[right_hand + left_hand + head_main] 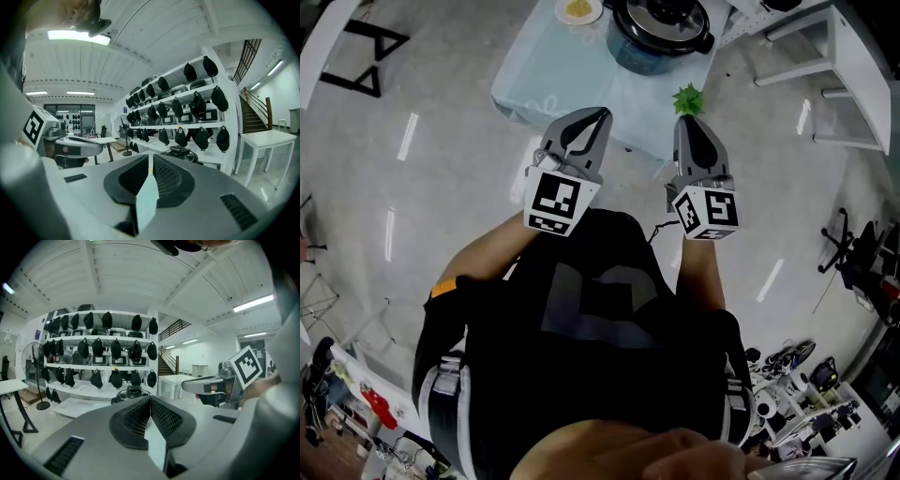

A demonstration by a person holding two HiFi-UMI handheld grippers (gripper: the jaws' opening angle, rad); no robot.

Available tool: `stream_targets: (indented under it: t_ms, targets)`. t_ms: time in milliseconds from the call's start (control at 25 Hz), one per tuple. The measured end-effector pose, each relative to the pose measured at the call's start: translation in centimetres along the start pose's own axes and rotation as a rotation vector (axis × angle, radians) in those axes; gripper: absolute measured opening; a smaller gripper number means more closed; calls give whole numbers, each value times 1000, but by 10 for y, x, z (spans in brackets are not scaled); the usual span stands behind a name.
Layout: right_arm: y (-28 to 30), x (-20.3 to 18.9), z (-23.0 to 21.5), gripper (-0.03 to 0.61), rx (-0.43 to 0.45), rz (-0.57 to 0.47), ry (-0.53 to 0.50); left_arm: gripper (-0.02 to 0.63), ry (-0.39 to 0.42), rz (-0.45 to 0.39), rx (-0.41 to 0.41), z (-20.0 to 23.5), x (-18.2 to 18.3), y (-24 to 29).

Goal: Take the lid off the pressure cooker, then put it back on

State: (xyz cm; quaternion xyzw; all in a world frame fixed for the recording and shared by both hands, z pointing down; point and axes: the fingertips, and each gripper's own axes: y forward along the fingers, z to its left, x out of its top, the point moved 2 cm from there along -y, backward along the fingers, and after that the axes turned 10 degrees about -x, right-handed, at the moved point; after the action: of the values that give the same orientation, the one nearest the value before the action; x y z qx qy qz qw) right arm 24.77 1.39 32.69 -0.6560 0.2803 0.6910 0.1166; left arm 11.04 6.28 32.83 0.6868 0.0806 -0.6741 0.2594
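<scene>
Fingers (pixel 161 416) of the left gripper (pixel 600 113) and right gripper (pixel 684 120) are pressed together, holding nothing. The pressure cooker (pixel 652 54), lid (pixel 661 14) on, sits at the top of the frame on the desk (pixel 544 80) (well ahead of both). Arriving closed, they could knock the lid rather than grip it.

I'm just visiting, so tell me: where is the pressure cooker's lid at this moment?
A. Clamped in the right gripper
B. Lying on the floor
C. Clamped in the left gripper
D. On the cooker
D: the lid sits on the pressure cooker on the table, while the left gripper and right gripper are both shut with nothing between their jaws.
</scene>
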Motion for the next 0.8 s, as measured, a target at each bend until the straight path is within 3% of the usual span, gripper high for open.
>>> stream_targets:
  t_ms: [160, 800]
  targets:
    - [18, 14, -2, 97, -5, -8, -39, 11, 9, -2, 0, 22, 9, 4]
    - [128, 53, -35, 205, 66, 5, -153, 11, -15, -14, 58, 98, 36, 65]
